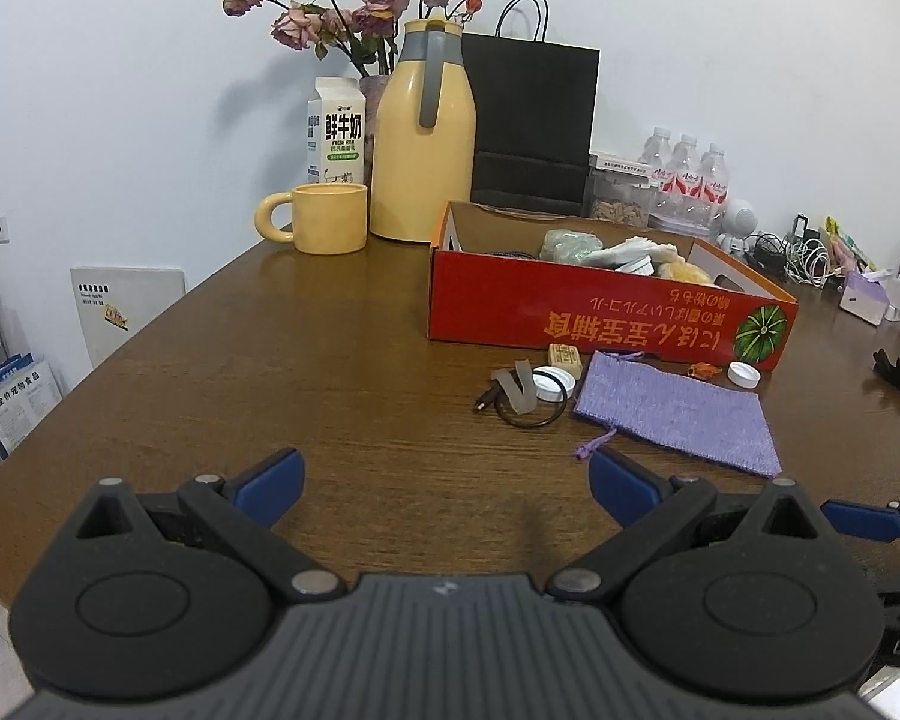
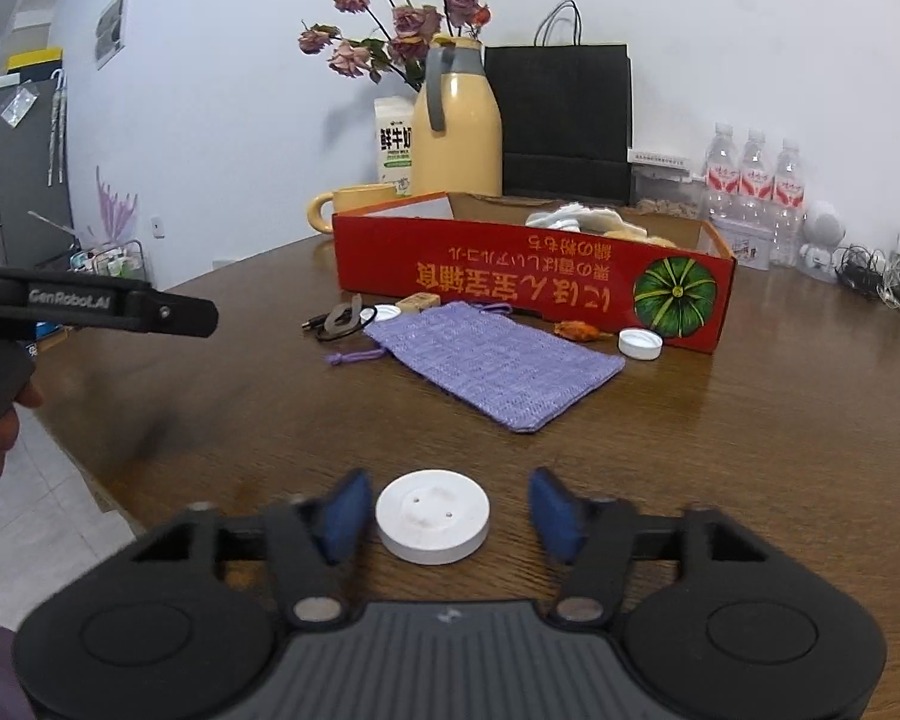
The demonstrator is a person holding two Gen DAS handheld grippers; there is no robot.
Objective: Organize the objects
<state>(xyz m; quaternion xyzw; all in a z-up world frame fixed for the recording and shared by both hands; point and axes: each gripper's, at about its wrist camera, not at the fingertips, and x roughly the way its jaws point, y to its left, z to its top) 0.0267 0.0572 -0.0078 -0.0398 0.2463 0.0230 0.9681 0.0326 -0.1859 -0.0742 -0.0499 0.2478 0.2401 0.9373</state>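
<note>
White round lid (image 2: 432, 516) on the brown worktop (image 2: 750, 420), between the parted pads of the right hand-held gripper (image 2: 444, 510), untouched; judged step: grasp, then carry to the red box (image 2: 528, 276). Left hand-held gripper (image 1: 444, 480): wide apart, empty. Beyond: purple pouch (image 2: 492, 366), small caps, cable. Box contents are partly hidden by its wall; small items are indistinct.

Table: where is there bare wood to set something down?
Free: the wide stretch left of the red box, running from the yellow mug toward the left gripper; also the wood right of the purple pouch. Crowded: the strip in front of the box, with caps, cable and pouch, and the back edge.
</note>
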